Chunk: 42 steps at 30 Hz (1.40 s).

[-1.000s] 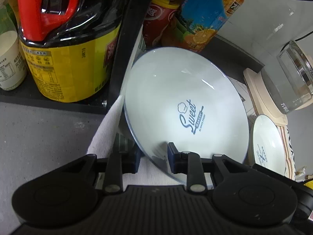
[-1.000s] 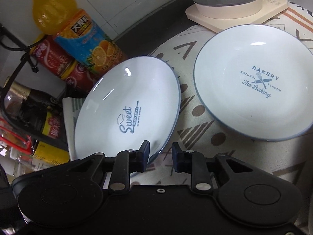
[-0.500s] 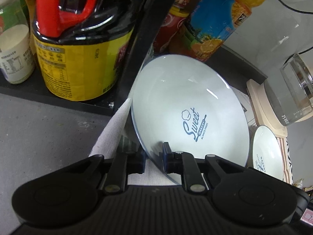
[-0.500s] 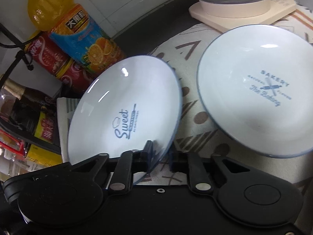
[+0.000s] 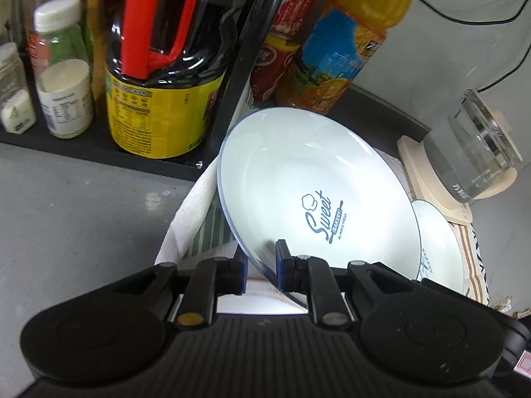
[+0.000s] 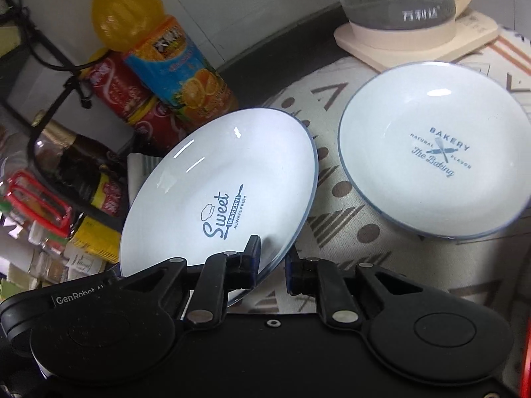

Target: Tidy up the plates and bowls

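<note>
"Sweet" plate (image 5: 315,192), tilted, rim pinched by left gripper (image 5: 260,265) and right gripper (image 6: 271,262); level, carry low, stack onto "Bakery" plate (image 6: 431,152).

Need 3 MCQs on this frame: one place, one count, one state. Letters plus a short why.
1. Where does the Bakery plate lie?
A. on the patterned cloth
B. on the black rack
C. inside the kettle

2. How many white plates show in the right wrist view?
A. one
B. two
C. four

3. The Sweet plate is:
A. flat on the cloth
B. tilted, rim pinched by both grippers
C. upside down

Answers:
1 A, cloth shows all round it.
2 B, Sweet and Bakery.
3 B, left gripper and right gripper clamp its rim.
</note>
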### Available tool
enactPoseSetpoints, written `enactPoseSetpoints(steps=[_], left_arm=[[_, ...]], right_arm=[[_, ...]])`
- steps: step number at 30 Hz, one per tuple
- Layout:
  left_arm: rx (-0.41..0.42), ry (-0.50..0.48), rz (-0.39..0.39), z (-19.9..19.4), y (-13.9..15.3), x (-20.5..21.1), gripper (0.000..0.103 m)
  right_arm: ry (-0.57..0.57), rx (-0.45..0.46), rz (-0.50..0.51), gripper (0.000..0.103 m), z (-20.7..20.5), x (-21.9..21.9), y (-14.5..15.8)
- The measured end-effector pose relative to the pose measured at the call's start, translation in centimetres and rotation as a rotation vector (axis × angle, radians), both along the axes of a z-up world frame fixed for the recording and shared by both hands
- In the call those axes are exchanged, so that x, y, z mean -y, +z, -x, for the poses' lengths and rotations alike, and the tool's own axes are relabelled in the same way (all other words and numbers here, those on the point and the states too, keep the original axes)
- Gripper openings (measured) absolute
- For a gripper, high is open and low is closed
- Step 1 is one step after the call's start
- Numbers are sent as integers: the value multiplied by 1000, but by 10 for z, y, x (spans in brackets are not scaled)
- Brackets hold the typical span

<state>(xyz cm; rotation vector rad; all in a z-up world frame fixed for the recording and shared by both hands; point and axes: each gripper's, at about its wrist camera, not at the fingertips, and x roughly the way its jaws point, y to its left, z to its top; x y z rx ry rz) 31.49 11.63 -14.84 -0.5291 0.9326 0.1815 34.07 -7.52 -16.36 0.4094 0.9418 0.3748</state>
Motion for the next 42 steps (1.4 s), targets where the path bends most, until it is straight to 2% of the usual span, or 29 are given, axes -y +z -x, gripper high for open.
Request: enactPoseSetpoints(steps=[20, 28, 42], left_arm=[[40, 109, -9, 106, 31, 42, 15], [38, 157, 0, 140, 29, 58, 15], [-1, 219, 17, 167, 15, 70, 15]], right_arm=[[112, 70, 1, 14, 77, 38, 22], [163, 87, 17, 14, 106, 52, 22], [227, 78, 51, 14, 125, 59, 11]])
